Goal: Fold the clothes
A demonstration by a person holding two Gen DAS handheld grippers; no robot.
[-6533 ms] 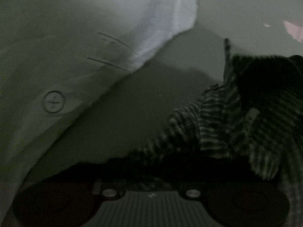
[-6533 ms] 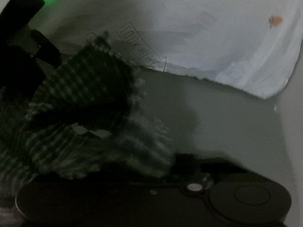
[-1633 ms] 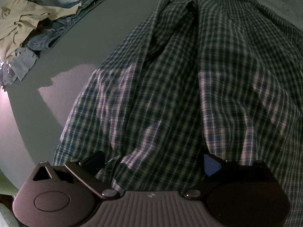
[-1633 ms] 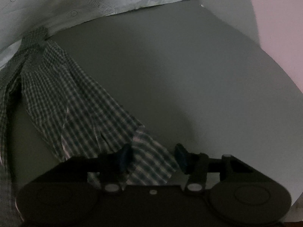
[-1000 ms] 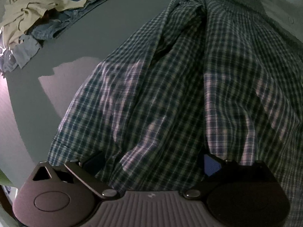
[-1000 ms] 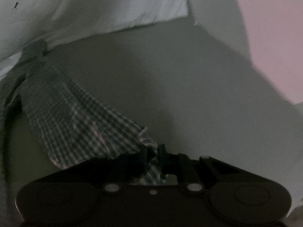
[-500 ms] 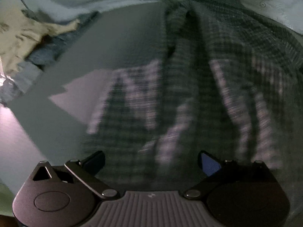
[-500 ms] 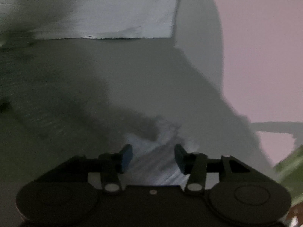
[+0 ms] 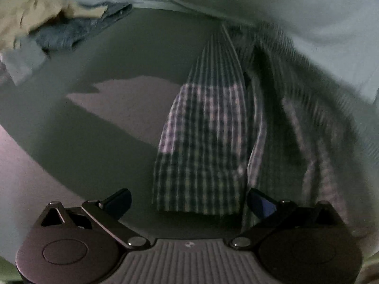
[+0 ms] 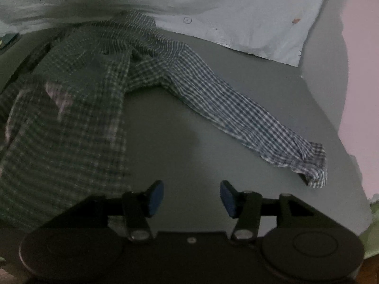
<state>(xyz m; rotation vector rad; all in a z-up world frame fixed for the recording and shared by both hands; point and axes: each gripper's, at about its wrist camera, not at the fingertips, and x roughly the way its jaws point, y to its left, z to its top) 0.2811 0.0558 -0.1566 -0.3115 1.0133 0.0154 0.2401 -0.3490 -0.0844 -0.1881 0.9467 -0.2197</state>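
Checked blue-and-white cotton shirt (image 10: 78, 108) is lying spread on grey surface (image 10: 189, 142); right tongs (image 10: 191, 197), just opened, and left tongs (image 9: 189, 203) are gaping wide, both empty.

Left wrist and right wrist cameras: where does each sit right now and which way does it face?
Left wrist: behind the left claw, angled down at the plaid shirt on the grey table; open jaws, clothes pile far left.
Right wrist: behind the right claw, angled down at the shirt's outstretched sleeve; jaws have just been opening, nothing between them.
Shared: the plaid shirt, the table, the pale sheet behind.
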